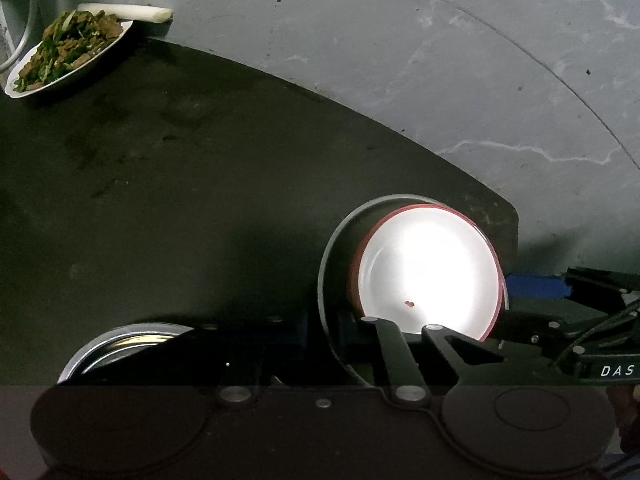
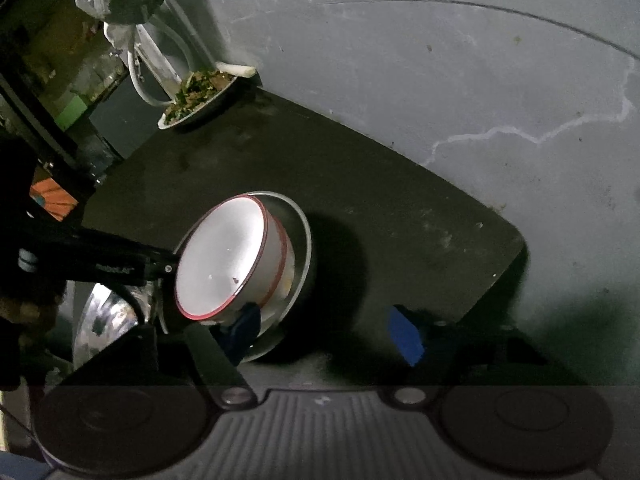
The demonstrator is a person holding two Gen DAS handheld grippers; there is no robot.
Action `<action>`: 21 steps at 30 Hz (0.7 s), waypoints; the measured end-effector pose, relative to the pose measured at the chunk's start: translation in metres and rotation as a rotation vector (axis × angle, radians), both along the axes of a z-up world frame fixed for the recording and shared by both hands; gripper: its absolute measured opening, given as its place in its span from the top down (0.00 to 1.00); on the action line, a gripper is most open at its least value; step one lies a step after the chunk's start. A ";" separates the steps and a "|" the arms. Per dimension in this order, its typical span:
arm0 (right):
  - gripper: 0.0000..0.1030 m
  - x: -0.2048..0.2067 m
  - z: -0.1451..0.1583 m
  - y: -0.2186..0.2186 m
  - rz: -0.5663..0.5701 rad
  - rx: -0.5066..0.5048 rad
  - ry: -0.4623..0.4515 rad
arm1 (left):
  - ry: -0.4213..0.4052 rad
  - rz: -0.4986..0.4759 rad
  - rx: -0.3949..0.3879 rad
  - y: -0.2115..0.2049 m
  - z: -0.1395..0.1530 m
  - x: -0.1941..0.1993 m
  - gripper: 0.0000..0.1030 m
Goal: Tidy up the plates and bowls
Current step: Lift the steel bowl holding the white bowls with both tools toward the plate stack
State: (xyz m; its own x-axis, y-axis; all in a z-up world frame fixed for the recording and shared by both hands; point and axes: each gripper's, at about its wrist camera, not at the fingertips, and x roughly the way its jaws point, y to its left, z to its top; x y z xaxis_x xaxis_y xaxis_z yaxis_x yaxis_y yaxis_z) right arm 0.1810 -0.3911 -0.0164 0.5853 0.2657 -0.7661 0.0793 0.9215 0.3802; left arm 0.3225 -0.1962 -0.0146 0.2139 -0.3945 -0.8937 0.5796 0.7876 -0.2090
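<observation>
The left gripper's fingers point(image 2: 170, 268) are clenched on the near rim of the white, red-rimmed bowl point(image 2: 224, 260), tilted inside a shiny metal bowl point(image 2: 302, 236). The right gripper's blue-padded fingers point(image 2: 406, 336) stand parted, empty, beside it. Nesting looks underway; a steel dish point(image 2: 100, 320) and a plate of food point(image 2: 196, 100) remain on the dark, matte tabletop point(image 2: 360, 180).

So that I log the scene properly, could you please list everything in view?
white bowl: one, red-rimmed, tilted inside a steel bowl
steel bowls: two, silver; one under the white bowl, one near left
food plate: one, white, far table corner
stalk: one, white, behind the plate
table: one, dark
floor: grey
left gripper: black, shut on white bowl's rim
right gripper: blue pads, open
</observation>
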 end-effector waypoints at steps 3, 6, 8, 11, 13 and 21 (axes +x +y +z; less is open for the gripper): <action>0.39 -0.001 -0.002 -0.003 0.008 0.042 -0.015 | -0.005 0.002 0.002 -0.001 0.000 -0.001 0.90; 0.52 -0.003 0.000 -0.002 0.025 0.052 -0.033 | -0.006 0.006 0.001 -0.001 0.000 -0.002 0.90; 0.67 -0.002 0.003 0.001 0.044 0.054 -0.049 | -0.008 0.006 0.001 -0.001 -0.001 -0.003 0.90; 0.69 -0.002 0.005 0.003 0.062 0.048 -0.056 | -0.010 0.009 0.001 0.000 0.000 -0.003 0.89; 0.69 -0.001 0.005 0.001 0.064 0.057 -0.053 | -0.011 0.013 0.001 0.000 0.000 -0.003 0.89; 0.50 0.007 -0.001 -0.009 0.023 0.076 -0.009 | -0.016 0.048 -0.001 0.001 0.000 -0.005 0.90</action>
State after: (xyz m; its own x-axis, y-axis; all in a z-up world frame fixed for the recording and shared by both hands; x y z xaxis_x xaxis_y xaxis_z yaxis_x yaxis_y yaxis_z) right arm 0.1876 -0.3999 -0.0176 0.5850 0.3362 -0.7381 0.0552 0.8914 0.4498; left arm 0.3174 -0.1953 -0.0149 0.2468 -0.3839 -0.8898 0.5444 0.8145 -0.2005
